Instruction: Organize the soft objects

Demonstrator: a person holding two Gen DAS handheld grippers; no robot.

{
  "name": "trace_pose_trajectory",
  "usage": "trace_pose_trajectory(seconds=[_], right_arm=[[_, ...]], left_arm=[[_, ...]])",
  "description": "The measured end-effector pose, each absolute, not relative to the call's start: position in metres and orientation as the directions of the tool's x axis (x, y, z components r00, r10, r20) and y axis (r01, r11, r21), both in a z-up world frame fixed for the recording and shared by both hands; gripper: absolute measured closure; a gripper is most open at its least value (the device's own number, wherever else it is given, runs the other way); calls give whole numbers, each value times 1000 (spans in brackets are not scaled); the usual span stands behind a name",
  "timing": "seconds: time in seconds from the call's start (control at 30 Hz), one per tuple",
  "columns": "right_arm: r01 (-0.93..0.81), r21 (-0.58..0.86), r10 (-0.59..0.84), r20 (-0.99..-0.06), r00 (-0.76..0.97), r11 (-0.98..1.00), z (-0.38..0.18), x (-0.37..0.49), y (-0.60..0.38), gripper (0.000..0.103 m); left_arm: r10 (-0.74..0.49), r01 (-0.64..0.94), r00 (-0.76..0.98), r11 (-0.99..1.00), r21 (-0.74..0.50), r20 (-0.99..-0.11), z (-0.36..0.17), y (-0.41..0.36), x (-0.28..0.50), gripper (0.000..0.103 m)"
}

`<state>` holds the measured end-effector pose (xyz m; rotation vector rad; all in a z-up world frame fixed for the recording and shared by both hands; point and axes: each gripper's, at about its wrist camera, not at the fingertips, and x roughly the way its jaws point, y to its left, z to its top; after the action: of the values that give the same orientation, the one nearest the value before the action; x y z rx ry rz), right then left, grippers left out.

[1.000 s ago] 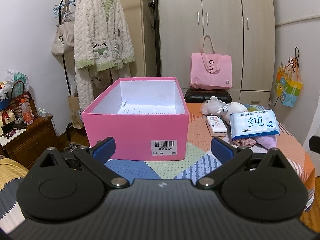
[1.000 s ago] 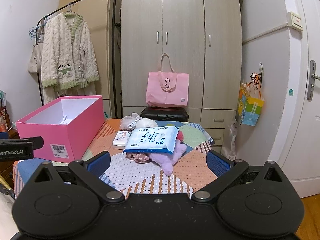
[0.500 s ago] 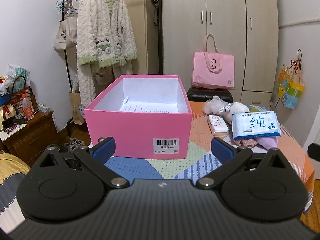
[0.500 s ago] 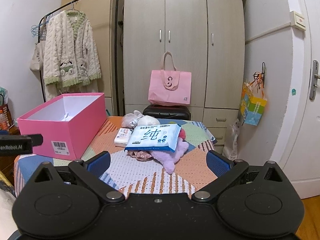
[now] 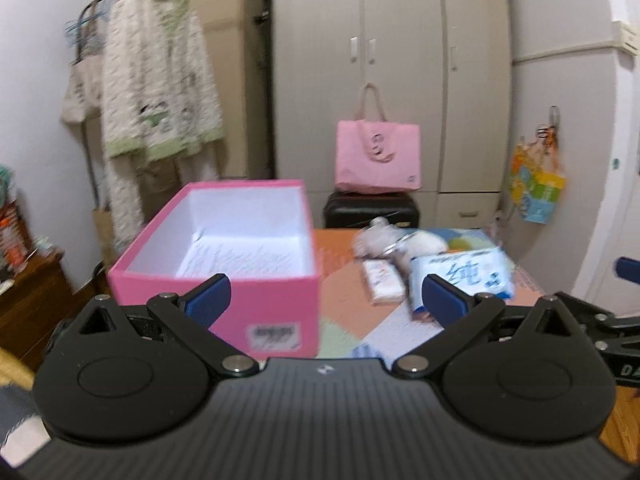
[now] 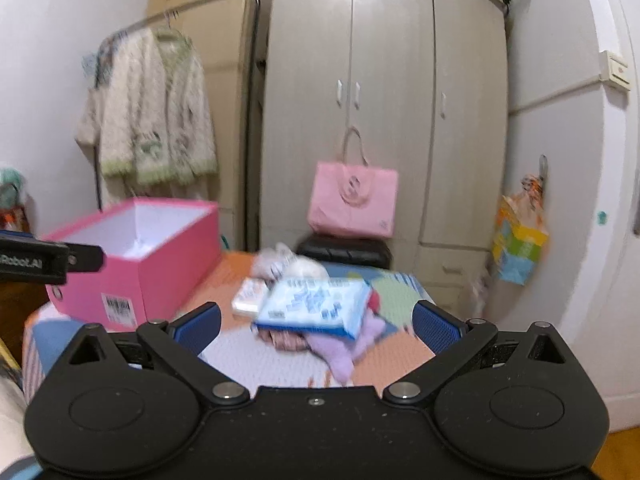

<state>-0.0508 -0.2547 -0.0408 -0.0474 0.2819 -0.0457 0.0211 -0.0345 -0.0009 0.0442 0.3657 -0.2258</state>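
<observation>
On the counter point(image 5: 348, 312), covered with a patchwork cloth, a pink box point(image 5: 224, 256) is seen at the left side, open at the top, white inside, with a printed sheet lying on its floor and a barcode label on its near wall. To the right of the box, well apart from it, a small heap of soft things is gathered: a blue and white wipes pack point(image 6: 316, 306) is laid on top of a lilac plush item point(image 6: 340, 350) and a pinkish cloth point(image 6: 286, 340), with a white plush toy point(image 6: 288, 266) behind them and a small flat packet point(image 6: 250, 298) just beside them on the box side. Both views are blurred, so finer detail of the heap cannot be made out.

The left tool point(image 5: 324, 294) is held above the near edge of the counter, its blue-padded fingers point(image 5: 208, 298) spread wide apart, with nothing between them; the near right corner of the box is framed between them. The right tool point(image 6: 316, 328) is likewise held with its fingers point(image 6: 434, 326) wide apart and nothing gripped, and the heap is seen between them, farther along the counter.

Behind the counter, a pink tote bag point(image 5: 378, 158) is set on a black case before a grey wardrobe point(image 5: 392, 60), and a fluffy robe point(image 5: 160, 80) is hung on a rack at the left.
</observation>
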Motion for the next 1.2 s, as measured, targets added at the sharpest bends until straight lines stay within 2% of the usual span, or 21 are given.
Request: trace_pose_trajectory(seconds=[0.13, 0.37, 0.53, 0.77, 0.87, 0.97, 1.13, 1.17, 1.2], right_arm=[[-17, -3, 16, -242, 970, 1000, -47, -34, -281, 0], [-32, -45, 17, -310, 951, 998, -63, 13, -305, 0], [-106, -77, 70, -376, 924, 991, -78, 49, -307, 1], [-143, -205, 40, -439, 898, 968, -108, 87, -297, 5], [-145, -247, 24, -435, 900, 958, -117, 93, -295, 7], [-157, -235, 44, -424, 905, 959, -117, 96, -297, 11], [-183, -211, 72, -448, 891, 960, -116, 103, -299, 16], [-187, -193, 81, -453, 888, 963, -115, 103, -300, 17], [-190, -176, 91, -458, 884, 966, -116, 104, -301, 19]], left_arm=[[-262, 280, 905, 960, 6, -335, 1, -56, 41, 0], [-380, 389, 855, 920, -47, -354, -9, -94, 88, 2], [-445, 448, 786, 888, -101, -429, -28, -121, 124, 3], [-514, 501, 671, 846, -184, -534, -67, -144, 171, 6], [-514, 491, 652, 846, -205, -557, -81, -146, 187, 7], [-502, 477, 628, 852, -216, -594, -92, -150, 200, 7], [-551, 468, 573, 828, -309, -607, -96, -146, 212, 7], [-559, 468, 563, 823, -323, -609, -98, -145, 213, 11], [-575, 474, 551, 812, -341, -605, -99, -144, 213, 22]])
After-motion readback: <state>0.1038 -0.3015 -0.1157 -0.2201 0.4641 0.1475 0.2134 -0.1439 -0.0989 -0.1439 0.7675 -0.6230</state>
